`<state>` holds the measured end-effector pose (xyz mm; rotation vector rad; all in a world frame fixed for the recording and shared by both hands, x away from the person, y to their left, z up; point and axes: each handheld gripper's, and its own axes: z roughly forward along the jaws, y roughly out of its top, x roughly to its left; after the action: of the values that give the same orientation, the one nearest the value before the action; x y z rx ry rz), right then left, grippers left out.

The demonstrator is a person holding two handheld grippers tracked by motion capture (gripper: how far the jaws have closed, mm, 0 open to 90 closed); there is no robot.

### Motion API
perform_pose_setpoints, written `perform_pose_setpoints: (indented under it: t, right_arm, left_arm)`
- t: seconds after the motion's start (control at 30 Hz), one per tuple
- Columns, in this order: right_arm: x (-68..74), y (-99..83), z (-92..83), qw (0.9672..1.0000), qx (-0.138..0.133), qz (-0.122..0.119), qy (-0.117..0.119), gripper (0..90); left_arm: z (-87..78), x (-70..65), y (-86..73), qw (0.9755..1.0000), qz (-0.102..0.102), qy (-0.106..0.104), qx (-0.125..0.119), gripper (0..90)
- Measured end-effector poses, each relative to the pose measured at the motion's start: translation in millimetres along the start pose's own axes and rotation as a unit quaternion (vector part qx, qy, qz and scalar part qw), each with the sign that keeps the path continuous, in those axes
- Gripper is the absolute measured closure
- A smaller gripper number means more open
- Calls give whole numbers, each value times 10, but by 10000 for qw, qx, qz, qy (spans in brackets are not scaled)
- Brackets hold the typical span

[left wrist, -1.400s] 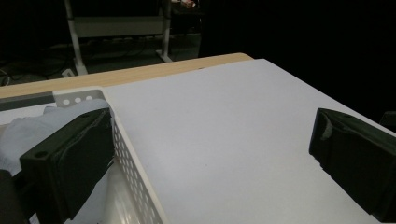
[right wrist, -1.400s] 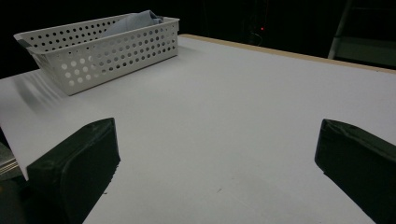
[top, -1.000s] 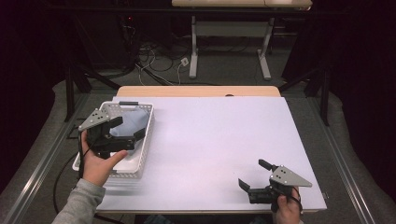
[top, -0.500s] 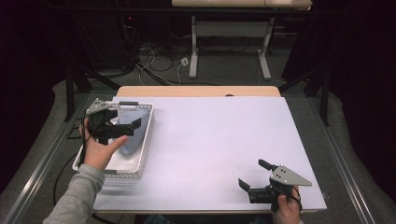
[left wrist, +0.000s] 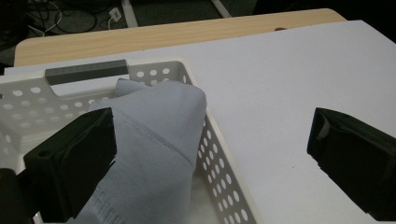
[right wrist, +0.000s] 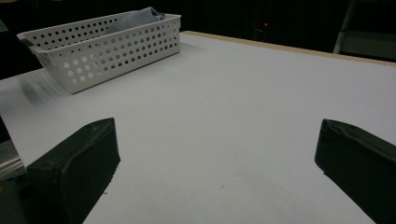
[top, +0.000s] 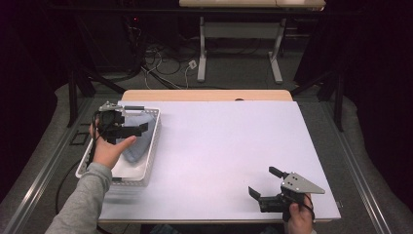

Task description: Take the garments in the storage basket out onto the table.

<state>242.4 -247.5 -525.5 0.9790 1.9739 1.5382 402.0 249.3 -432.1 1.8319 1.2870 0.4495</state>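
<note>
Left gripper view: unlabelled grey cloth (left wrist: 154, 135) in white basket (left wrist: 224, 186).

You have one white perforated basket (top: 149, 151) at the table's left edge. It contains one grey cloth (left wrist: 159, 140). You hold two grippers: one left gripper (top: 127, 130) over the basket, one right gripper (top: 260, 192) near the table's front right corner.

No text, label, brand, number or sign is showing legibly anywhere. The white basket (left wrist: 219, 154), the grey cloth (left wrist: 154, 154) lying in it and the white counter (top: 234, 146) are all showing plain, unmarked surfaces. The gripper bodies are appearing too small and dark to reveal any marking.
</note>
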Motion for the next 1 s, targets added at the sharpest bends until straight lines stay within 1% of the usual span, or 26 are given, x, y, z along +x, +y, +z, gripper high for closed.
perform_pose_setpoints:
  t: [0.07, 0.13, 0.17, 0.27, 0.3, 0.37, 0.43, 0.53, 0.67, 0.73, 0.77, 0.83, 0.87, 0.93, 0.97, 1.0]
  right_arm:
    - [-1, -2, 3, 10000, 11, -5, 12, 0]
    - [0, -2, 4, 10000, 5, -20, 13, 0]
    - [0, 1, 1, 10000, 35, -31, 6, 0]
    - [-1, 0, 5, 10000, 24, -27, 29, 0]
    - [-1, -1, 5, 10000, 13, -23, 31, 0]
    - [-2, -2, 7, 10000, 13, -12, 39, 0]
    - [-3, -3, 8, 10000, 26, -4, 33, 0]
    - [1, -7, 13, 10000, 7, 38, 35, 0]
    - [1, -7, 15, 10000, 24, 35, 39, 0]
    - [3, -8, 17, 10000, 25, 53, 46, 0]
    - [5, -8, 18, 10000, 29, 69, 55, 0]
    - [5, -8, 15, 9999, 61, 71, 46, 0]
    - [6, -10, 20, 9999, 30, 82, 63, 0]
    - [6, -8, 15, 9999, 55, 80, 56, 0]
    - [6, -8, 15, 9999, 53, 77, 61, 0]
    - [7, -10, 19, 9999, 34, 85, 67, 0]
  left_arm:
    - [30, 31, 0, 10000, -32, 29, 41, 16]
    - [80, 88, -9, 9998, -139, 44, 110, 16]
    - [80, 88, -9, 9998, -139, 44, 110, 16]
    - [137, 155, -31, 9994, -254, 99, 197, 16]
    - [144, 164, -33, 9993, -261, 100, 230, 16]
    - [158, 171, -40, 9993, -285, 105, 200, 16]
    - [179, 184, -49, 9992, -316, 108, 233, 17]
    - [212, 202, -57, 9989, -323, 126, 303, 17]
    - [261, 218, -56, 9988, -333, 106, 337, 20]
    - [291, 222, -55, 9986, -391, 87, 343, 21]
    - [325, 225, -56, 9985, -390, 103, 380, 21]
    - [344, 227, -57, 9983, -393, 106, 413, 21]
    - [365, 229, -60, 9981, -399, 112, 445, 21]
    - [395, 237, -61, 9978, -376, 95, 545, 21]
    - [431, 234, -67, 9976, -377, 82, 576, 22]
    - [431, 234, -67, 9976, -377, 82, 576, 22]
